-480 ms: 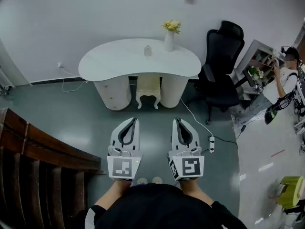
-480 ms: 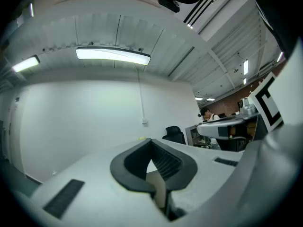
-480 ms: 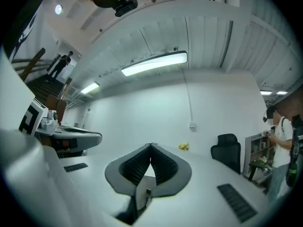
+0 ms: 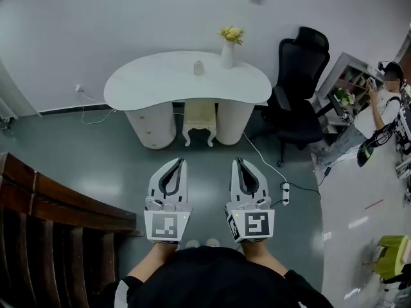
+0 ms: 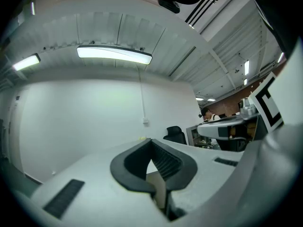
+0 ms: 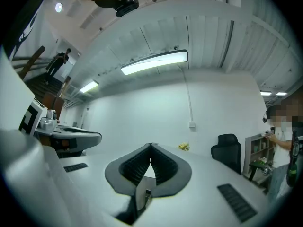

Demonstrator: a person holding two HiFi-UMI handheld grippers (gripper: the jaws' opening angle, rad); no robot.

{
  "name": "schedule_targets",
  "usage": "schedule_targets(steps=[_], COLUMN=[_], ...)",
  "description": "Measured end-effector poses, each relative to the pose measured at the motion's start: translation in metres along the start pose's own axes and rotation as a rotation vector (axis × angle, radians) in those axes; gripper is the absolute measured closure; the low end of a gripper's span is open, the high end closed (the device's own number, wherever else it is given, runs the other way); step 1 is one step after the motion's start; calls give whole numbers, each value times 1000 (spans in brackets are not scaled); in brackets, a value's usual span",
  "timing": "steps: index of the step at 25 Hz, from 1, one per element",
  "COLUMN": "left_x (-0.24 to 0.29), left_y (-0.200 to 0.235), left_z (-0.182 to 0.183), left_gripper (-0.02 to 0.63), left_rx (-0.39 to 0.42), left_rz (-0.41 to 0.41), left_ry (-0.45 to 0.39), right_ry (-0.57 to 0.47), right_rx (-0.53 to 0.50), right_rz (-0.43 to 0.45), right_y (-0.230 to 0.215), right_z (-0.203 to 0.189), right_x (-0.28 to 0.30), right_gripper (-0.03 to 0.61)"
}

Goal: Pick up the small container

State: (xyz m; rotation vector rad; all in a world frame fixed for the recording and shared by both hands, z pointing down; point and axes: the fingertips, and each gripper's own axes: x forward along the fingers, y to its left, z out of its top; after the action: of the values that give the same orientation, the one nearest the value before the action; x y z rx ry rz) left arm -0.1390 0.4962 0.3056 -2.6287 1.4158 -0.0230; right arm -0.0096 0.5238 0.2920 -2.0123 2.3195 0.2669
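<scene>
Open floor lies before the curved white table. Your left gripper and right gripper have fingers pressed together, empty. The small container, pale and cylindrical, stands near the table's far edge.

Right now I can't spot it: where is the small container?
Head view: the small container stands on the white table, just left of the flower vase.

Left gripper: jaw tips meet, empty dark hollow behind them. Beyond the tips, a plain white wall under a lit ceiling light. Black office chair stands right of the tips, by the wall.
</scene>
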Motion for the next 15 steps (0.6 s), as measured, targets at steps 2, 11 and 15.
schedule_targets(steps=[2, 11, 15], left_x=[2, 11, 14], left_y=[4, 18, 25], left_z=[-1, -8, -12], left_gripper=[606, 606, 606], left_rx=[1, -4, -15], left_rz=[-2, -24, -36], left_ry=[4, -4, -1], right_ry=[-5, -12, -6], right_rx=[11, -5, -7], right_rz=[14, 5, -16], right_y=[4, 16, 19], right_z=[0, -2, -6], right_x=[5, 20, 26], right_gripper=[557, 557, 557])
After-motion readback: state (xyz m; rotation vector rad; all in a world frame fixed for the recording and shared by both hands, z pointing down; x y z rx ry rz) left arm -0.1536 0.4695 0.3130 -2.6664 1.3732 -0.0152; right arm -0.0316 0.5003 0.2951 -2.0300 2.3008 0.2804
